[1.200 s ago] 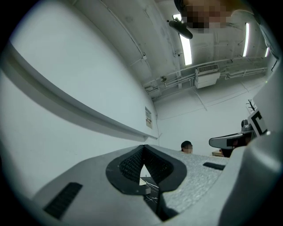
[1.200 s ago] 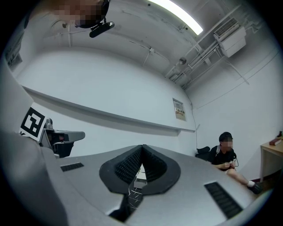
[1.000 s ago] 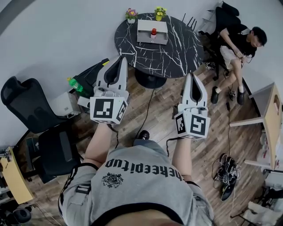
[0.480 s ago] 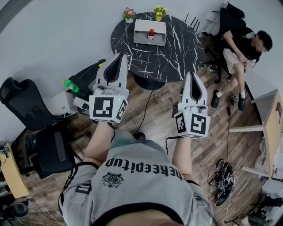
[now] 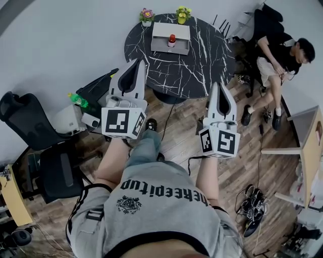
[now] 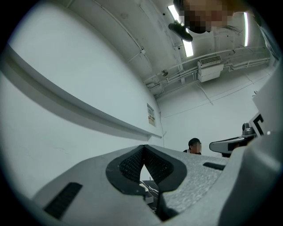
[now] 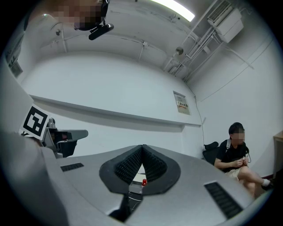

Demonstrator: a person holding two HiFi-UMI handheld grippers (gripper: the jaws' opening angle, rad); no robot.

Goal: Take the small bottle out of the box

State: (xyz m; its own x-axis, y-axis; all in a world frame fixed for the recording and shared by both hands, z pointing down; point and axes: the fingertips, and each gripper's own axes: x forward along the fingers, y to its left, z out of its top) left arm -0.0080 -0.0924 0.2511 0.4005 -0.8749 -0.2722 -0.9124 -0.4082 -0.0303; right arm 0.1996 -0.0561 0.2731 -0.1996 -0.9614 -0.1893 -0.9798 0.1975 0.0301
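A small bottle with a red cap [image 5: 172, 39] stands in a grey open box [image 5: 159, 43] on the round black marble table [image 5: 197, 65], far ahead of both grippers. My left gripper [image 5: 137, 63] is held in the air short of the table's near left edge, shut and empty. My right gripper [image 5: 220, 85] hovers by the table's near right edge, also shut and empty. In the right gripper view the red-capped bottle [image 7: 144, 182] and the box [image 7: 132, 190] show through the gap under the closed jaws. The left gripper view shows only a corner of the table [image 6: 149, 190].
Two small flower pots [image 5: 148, 15] [image 5: 182, 14] stand at the table's far edge. A person [image 5: 275, 53] sits to the right of the table. Black chairs [image 5: 28, 123] and a green bottle [image 5: 76, 99] are at the left, a wooden table [image 5: 309, 151] and cables [image 5: 251, 209] at the right.
The person holding the grippers has stepped forward, one leg now ahead. The table has drifted slightly left in the head view. Both grippers keep their pose and stay shut.
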